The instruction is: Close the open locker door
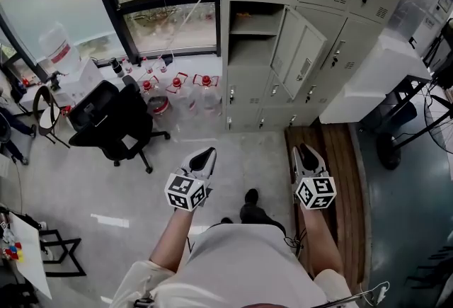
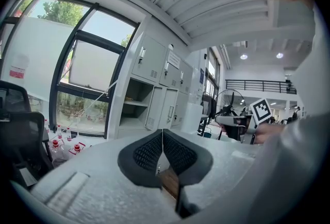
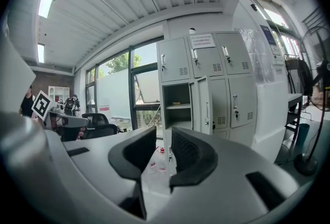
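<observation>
The grey locker bank stands ahead, and one middle-row compartment [image 1: 255,34] is open with a shelf inside. Its door [image 1: 301,52] hangs swung out to the right. Both grippers are held side by side over the floor, well short of the lockers, pointing at them. The left gripper [image 1: 202,156] has its black pads together at the tips, with nothing in them. The right gripper [image 1: 308,152] has a gap between its pads and holds nothing. In the right gripper view the open door [image 3: 202,104] shows above the right gripper [image 3: 164,138]. The left gripper [image 2: 163,133] faces the open compartment [image 2: 136,107].
A black office chair [image 1: 113,119] stands at the left near the window. Several red-capped water bottles [image 1: 177,87] sit on the floor by the locker base. A wooden strip [image 1: 340,179] runs under the right gripper. A white unit [image 1: 368,80] and a fan stand at the right.
</observation>
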A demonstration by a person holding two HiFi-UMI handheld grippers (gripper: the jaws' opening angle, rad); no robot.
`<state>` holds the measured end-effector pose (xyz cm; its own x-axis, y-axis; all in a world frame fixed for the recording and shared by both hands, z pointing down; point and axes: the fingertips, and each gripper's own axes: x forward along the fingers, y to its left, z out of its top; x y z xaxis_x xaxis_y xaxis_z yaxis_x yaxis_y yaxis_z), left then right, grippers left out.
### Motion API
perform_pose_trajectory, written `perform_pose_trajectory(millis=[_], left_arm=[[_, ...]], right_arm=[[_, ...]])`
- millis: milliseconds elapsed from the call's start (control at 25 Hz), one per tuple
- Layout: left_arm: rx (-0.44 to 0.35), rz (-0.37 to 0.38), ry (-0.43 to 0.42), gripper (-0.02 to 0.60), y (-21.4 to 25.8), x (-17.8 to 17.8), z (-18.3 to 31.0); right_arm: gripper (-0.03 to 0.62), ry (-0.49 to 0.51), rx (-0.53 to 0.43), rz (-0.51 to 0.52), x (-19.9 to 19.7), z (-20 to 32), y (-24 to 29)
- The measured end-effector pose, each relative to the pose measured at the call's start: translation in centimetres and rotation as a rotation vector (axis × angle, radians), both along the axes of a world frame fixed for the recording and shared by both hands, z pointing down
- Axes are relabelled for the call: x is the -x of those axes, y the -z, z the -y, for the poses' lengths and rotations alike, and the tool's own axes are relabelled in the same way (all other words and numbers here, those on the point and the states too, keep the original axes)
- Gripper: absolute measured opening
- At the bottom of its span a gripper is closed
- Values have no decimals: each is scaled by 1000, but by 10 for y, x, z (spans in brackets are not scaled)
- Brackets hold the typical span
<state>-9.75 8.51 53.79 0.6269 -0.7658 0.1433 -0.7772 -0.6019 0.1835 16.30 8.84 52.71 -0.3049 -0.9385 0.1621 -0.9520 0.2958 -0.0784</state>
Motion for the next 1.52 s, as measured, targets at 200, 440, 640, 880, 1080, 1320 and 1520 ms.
perform_pose_trajectory(millis=[200, 440, 640, 880, 1080, 1320, 1520], left_arm=[[15, 6, 10, 15, -9, -3, 16], [19, 14, 16, 16, -11, -15, 52], [35, 19, 35, 16, -14, -26, 96], [43, 25, 39, 17, -13, -48, 148], [59, 27, 54, 15, -15, -66, 183], [65, 30, 83, 16, -18, -87, 216], [65, 30, 96, 16, -19, -104, 238]], right_arm=[[80, 6, 15, 8, -3, 22, -9], [80, 15, 14, 16, -14, 65, -12], [80, 27, 28, 18, -26, 110, -17], [80, 34, 46, 26, -49, 166, -21], [80, 50, 56, 28, -67, 206, -24], [80, 80, 69, 32, -86, 248, -34], [80, 92, 81, 25, -102, 273, -43]])
